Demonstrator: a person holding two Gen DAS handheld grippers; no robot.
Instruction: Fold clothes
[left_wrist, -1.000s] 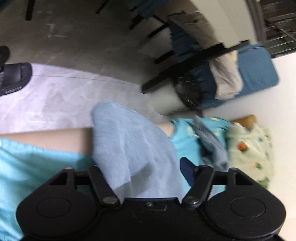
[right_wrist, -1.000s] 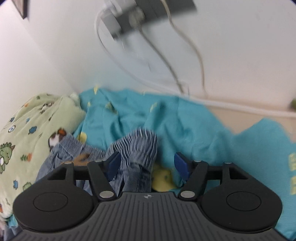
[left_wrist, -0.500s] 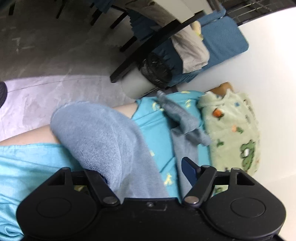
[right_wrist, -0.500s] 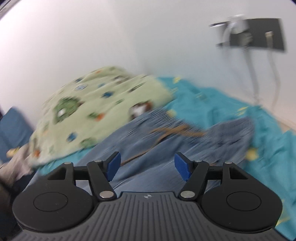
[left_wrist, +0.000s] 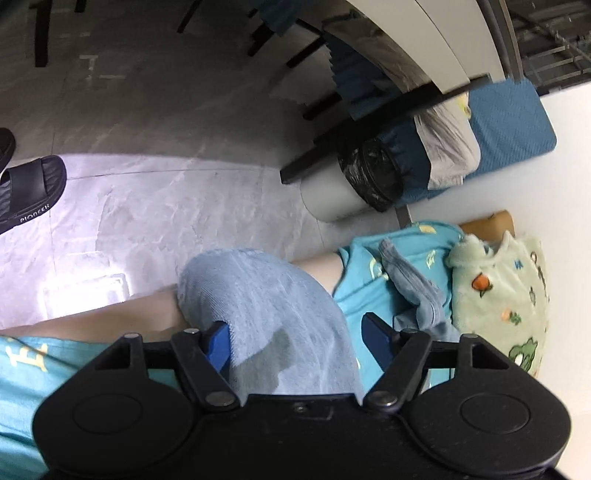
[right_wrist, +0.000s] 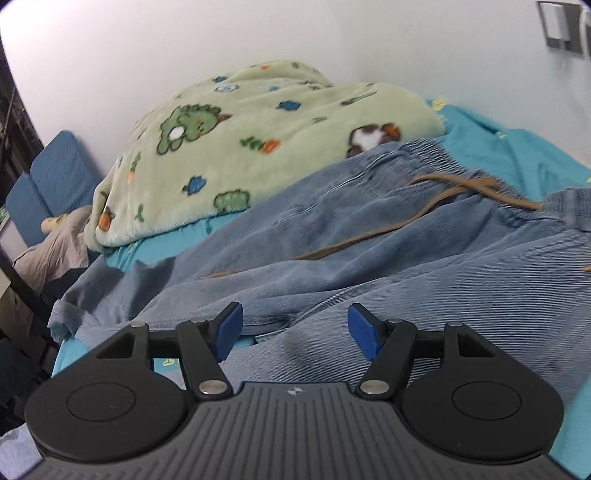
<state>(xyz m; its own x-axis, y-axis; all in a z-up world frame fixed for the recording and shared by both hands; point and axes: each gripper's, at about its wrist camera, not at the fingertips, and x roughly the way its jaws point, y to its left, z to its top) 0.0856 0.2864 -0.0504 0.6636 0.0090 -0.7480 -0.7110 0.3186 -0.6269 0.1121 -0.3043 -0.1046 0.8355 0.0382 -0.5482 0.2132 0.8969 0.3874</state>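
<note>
The blue trousers (right_wrist: 369, 243) are taken as the landmark. They are seen spread across the turquoise bedsheet (right_wrist: 517, 155) on the bed, with the elastic waistband toward the wall and a brown drawstring (right_wrist: 424, 210) lying loose over the front.

Left tongs (left_wrist: 295, 341): the jaws are held wide apart. A fold of the trousers' pale blue cloth (left_wrist: 266, 306) is bunched up between them and against the left blue pad; the right pad stands clear of the cloth. No closed grip is seen. The fold is raised at the bed's edge, above the grey floor (left_wrist: 166, 206).

Right tongs (right_wrist: 295, 332): the jaws are spread wide, nothing held. They are poised just above the trousers, over a leg section, with cloth directly under and ahead of both pads. Whether the pads touch the cloth cannot be told.

Beside the trousers, on the wall side, a pale green fleece blanket (right_wrist: 258, 147) with a cartoon print is heaped on the sheet; its edge lies against the waistband end.

Beyond the trousers' foot end, off the bed, a white bin with a black liner (left_wrist: 354, 184) is noted, and past it a blue cushion (left_wrist: 509, 114). A black slipper (left_wrist: 26, 192) is seen on the floor, well apart from the trousers.
</note>
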